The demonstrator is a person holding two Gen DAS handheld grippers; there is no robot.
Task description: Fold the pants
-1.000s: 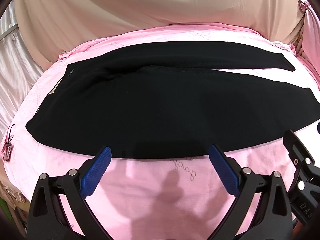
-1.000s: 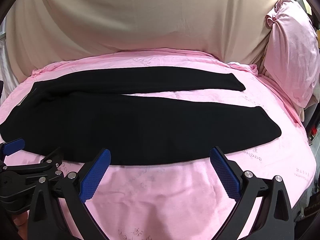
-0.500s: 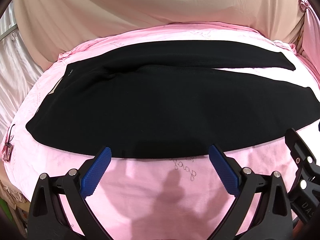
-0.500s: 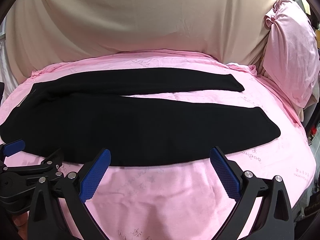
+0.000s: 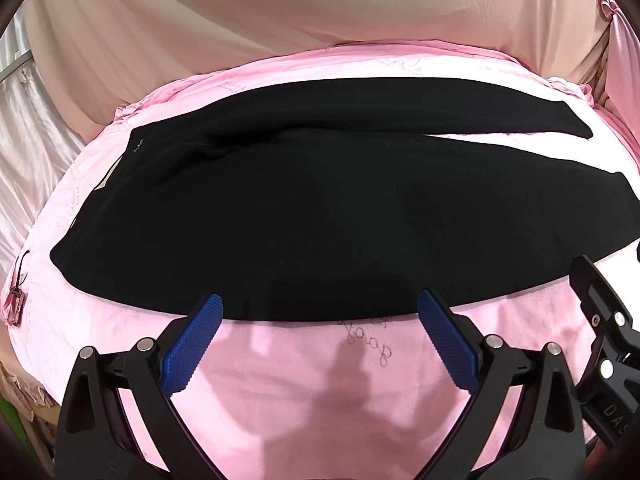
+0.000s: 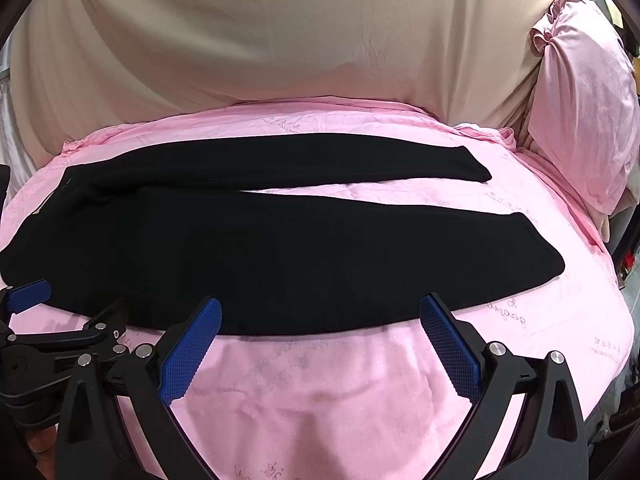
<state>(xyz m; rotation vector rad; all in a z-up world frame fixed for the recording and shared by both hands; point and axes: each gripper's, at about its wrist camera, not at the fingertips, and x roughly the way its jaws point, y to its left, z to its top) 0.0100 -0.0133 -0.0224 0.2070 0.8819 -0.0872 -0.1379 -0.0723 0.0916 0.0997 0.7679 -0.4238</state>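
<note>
On the pink bedsheet, black pants lie flat, waistband at 9 o'clock. Left gripper and right gripper gape, empty. Risk: pinching sheet with hem.

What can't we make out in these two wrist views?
- Pants cuff, near leg: left wrist view, cut by the right edge.
- Pants waistband corner: right wrist view, cut by the left edge.
- Lettering on the sheet: both views, too small.
- Object at the bed's left edge: left wrist view, too small.
</note>
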